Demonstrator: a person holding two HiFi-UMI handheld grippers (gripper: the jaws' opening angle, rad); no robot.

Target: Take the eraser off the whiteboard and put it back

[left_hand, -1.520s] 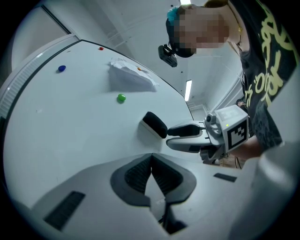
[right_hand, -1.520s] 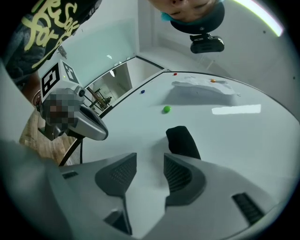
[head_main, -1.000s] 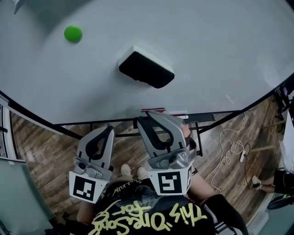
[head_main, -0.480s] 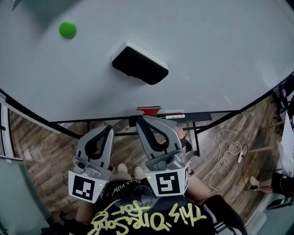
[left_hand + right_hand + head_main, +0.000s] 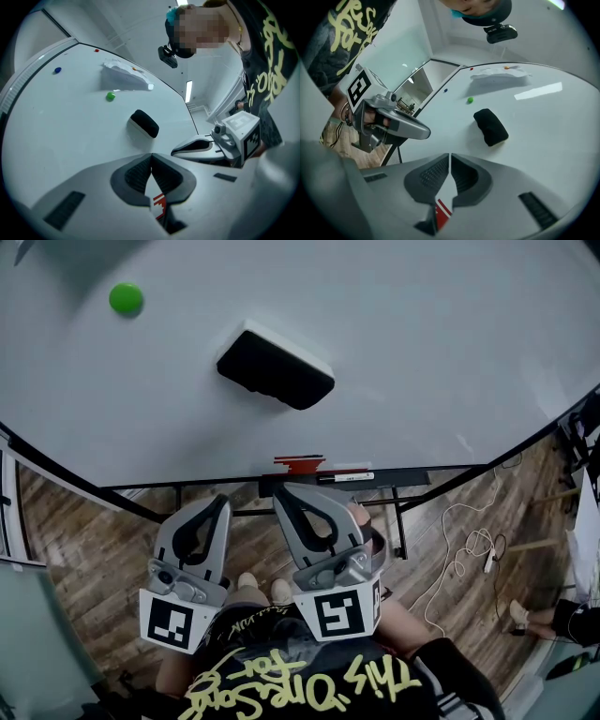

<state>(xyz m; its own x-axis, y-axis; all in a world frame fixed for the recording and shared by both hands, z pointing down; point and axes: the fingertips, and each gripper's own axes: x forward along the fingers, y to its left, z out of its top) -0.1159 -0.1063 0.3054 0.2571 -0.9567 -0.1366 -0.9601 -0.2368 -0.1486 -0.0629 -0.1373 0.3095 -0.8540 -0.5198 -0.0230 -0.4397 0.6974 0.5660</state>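
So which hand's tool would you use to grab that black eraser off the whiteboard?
Right, slightly. The right tool reaches nearer the whiteboard, under the middle of the eraser; the left tool hangs back below its end. The right jaws have just been closing, empty, and must reopen.

- Small round green magnet [image 5: 126,298], upper left in the head view.
- Crumpled white sheet [image 5: 123,77], with a tiny blue dot [image 5: 57,70] and a red dot [image 5: 96,50] off to its left (too small to identify).
- Narrow dark ledge [image 5: 403,476] carrying a red object [image 5: 300,464] and a white marker pen [image 5: 345,477].
- Wood-plank floor [image 5: 84,559] with a loose white cable [image 5: 469,545] lying at the right.
- Black shirt [image 5: 309,681] with yellow lettering, at the bottom edge.
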